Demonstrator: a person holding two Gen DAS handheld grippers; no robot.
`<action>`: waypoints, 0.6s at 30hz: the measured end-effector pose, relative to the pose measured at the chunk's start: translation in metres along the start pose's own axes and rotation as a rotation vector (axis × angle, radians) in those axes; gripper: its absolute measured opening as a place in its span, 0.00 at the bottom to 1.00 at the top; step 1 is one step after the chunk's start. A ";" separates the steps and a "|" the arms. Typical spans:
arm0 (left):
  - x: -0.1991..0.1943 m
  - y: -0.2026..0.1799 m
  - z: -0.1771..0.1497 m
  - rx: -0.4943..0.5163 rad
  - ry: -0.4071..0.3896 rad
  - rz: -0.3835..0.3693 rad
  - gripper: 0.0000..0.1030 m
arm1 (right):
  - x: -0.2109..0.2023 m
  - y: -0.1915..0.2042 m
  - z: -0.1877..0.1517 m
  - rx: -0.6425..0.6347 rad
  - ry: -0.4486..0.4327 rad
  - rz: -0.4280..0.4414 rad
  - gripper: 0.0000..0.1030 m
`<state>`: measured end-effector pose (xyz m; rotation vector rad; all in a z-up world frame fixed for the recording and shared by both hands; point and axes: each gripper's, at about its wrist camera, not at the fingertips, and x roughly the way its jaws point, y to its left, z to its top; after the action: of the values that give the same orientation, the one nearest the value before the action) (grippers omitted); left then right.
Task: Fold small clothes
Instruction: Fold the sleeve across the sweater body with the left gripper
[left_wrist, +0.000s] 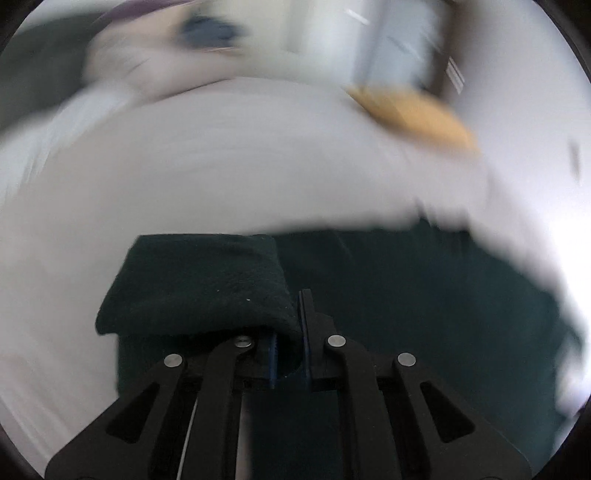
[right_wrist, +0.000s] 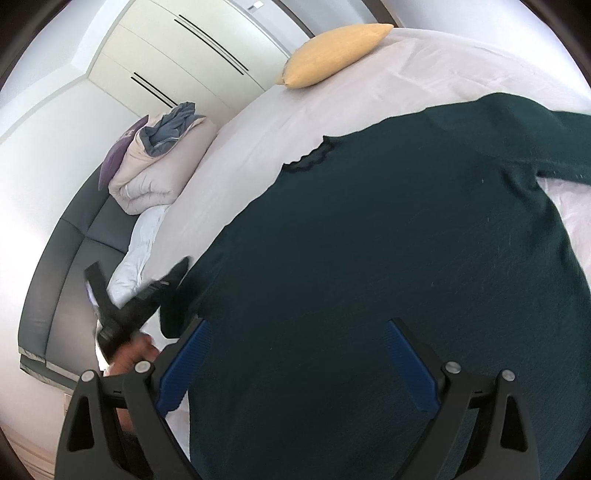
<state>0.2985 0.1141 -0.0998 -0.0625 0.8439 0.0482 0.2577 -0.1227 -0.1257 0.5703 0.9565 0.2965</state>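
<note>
A dark green sweater (right_wrist: 369, 258) lies spread on the white bed sheet (right_wrist: 295, 110), its frilled neckline toward the pillows. In the left wrist view my left gripper (left_wrist: 291, 325) is shut on a doubled-over flap of the sweater (left_wrist: 195, 280), which drapes over the left finger. The rest of the garment (left_wrist: 424, 295) lies blurred beyond. In the right wrist view the left gripper (right_wrist: 181, 267) meets the sweater's left edge, with a hand (right_wrist: 136, 350) behind it. My right gripper (right_wrist: 297, 325) hovers open over the sweater's lower body, its blue pads (right_wrist: 184, 365) wide apart with nothing gripped.
A yellow pillow (right_wrist: 332, 55) lies at the far side of the bed. A folded pale duvet (right_wrist: 159, 166) with blue cloth on top and a purple cushion (right_wrist: 118, 155) sit at the left. A dark padded bed frame (right_wrist: 66, 258) and white wardrobe doors (right_wrist: 184, 48) stand beyond.
</note>
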 end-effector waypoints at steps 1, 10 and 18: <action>0.005 -0.016 -0.007 0.069 0.010 0.016 0.07 | 0.002 -0.001 0.006 -0.004 0.005 0.008 0.94; 0.033 -0.079 -0.068 0.628 -0.061 0.302 0.07 | 0.057 -0.003 0.057 0.025 0.124 0.118 0.94; 0.028 -0.071 -0.090 0.533 -0.032 0.251 0.07 | 0.082 -0.005 0.068 0.050 0.159 0.130 0.94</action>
<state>0.2549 0.0370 -0.1781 0.5444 0.8056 0.0588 0.3592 -0.1092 -0.1544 0.6633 1.0845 0.4405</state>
